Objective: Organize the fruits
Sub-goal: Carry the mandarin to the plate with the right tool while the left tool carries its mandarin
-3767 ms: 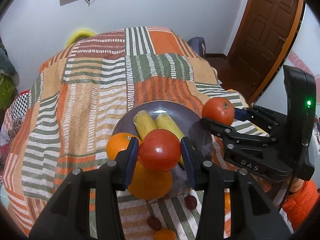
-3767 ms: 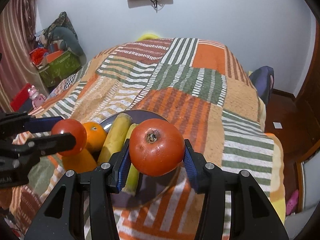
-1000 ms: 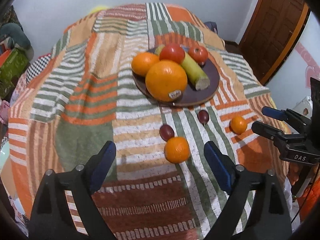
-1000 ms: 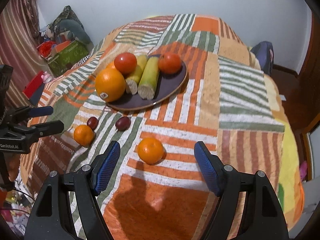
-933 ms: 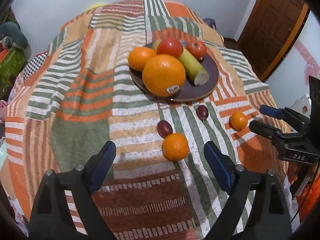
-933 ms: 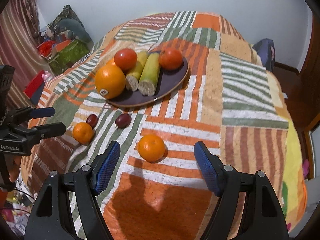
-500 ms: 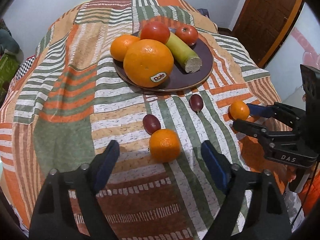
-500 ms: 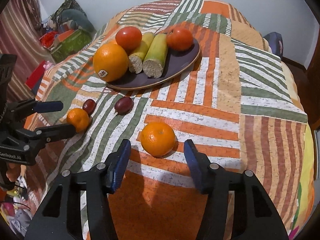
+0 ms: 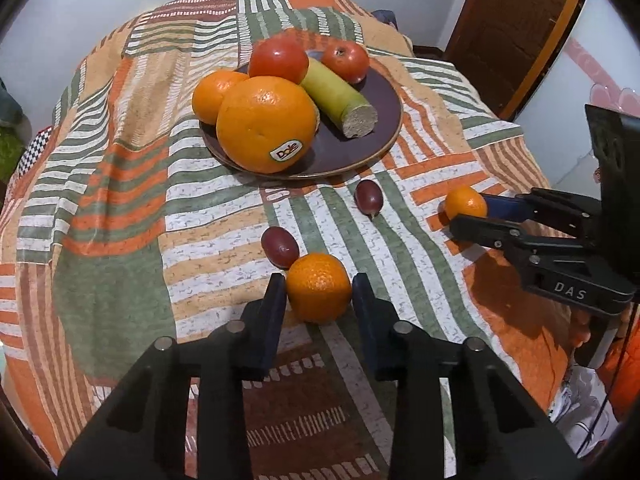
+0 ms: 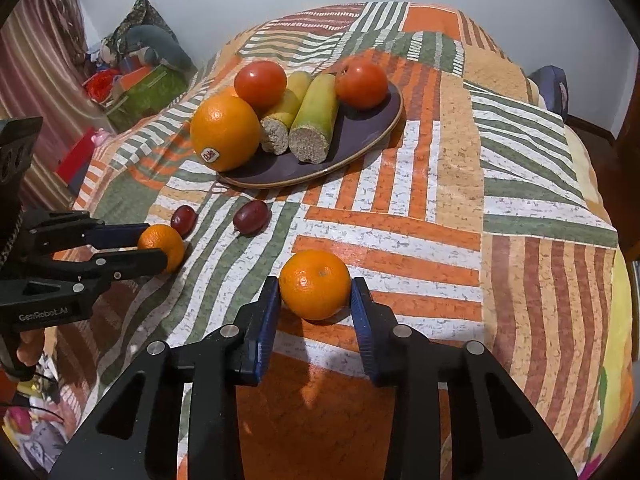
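Note:
A dark plate [image 9: 384,120] [image 10: 360,136] on the patchwork cloth holds a big Dole orange [image 9: 266,122] [image 10: 224,132], a smaller orange [image 9: 214,94], two tomatoes [image 9: 278,60] [image 9: 346,60] and two banana pieces [image 9: 338,98] [image 10: 314,120]. My left gripper [image 9: 319,292] [image 10: 160,246] is shut on a mandarin [image 9: 319,286] [image 10: 162,246] resting on the cloth. My right gripper [image 10: 315,290] [image 9: 464,212] is shut on another mandarin [image 10: 315,284] [image 9: 465,203], also on the cloth. Two dark red grapes [image 9: 280,246] [image 9: 369,196] lie between the mandarins and the plate.
The cloth-covered surface drops off at its edges on all sides. A brown door [image 9: 516,20] stands at the right. Boxes and clutter [image 10: 136,76] sit on the floor at the left.
Both grippers came down from the plate, where the tomatoes now sit, to the loose mandarins. Their jaws went from wide open to closed on one mandarin each.

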Demonstrator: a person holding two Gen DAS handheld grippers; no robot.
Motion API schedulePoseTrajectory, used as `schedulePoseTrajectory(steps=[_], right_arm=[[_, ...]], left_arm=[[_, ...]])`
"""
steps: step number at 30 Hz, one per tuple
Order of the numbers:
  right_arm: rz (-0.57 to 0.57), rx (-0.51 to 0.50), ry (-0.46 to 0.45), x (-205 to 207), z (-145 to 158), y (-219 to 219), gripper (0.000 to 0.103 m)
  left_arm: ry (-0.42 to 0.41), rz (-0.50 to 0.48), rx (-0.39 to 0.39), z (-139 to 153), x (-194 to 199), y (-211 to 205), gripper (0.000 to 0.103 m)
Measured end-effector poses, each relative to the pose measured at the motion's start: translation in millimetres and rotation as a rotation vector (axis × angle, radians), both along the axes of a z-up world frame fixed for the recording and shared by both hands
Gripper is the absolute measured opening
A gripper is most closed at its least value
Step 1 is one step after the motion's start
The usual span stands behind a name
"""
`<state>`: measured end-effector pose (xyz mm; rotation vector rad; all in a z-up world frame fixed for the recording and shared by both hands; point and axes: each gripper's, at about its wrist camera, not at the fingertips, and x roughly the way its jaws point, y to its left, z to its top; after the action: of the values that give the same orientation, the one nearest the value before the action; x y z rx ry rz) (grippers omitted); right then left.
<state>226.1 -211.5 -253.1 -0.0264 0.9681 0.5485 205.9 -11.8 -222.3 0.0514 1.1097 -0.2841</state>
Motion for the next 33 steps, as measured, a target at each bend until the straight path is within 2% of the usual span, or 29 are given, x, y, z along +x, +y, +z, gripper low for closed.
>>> schedulePoseTrajectory(steps=[8, 17, 33], right_arm=[[0.001, 0.006, -0.040, 0, 13, 1, 0.032], [-0.011, 0.016, -0.094, 11, 29, -4, 0.032], [-0.015, 0.018, -0.170, 53, 45, -10, 0.032]], left_arm=[[-0.039, 0.007, -0.005, 15, 2, -3, 0.034], [-0.091, 0.015, -0.027, 33, 21, -18, 0.034], [-0.091, 0.009, -0.036, 23, 70, -47, 0.034]])
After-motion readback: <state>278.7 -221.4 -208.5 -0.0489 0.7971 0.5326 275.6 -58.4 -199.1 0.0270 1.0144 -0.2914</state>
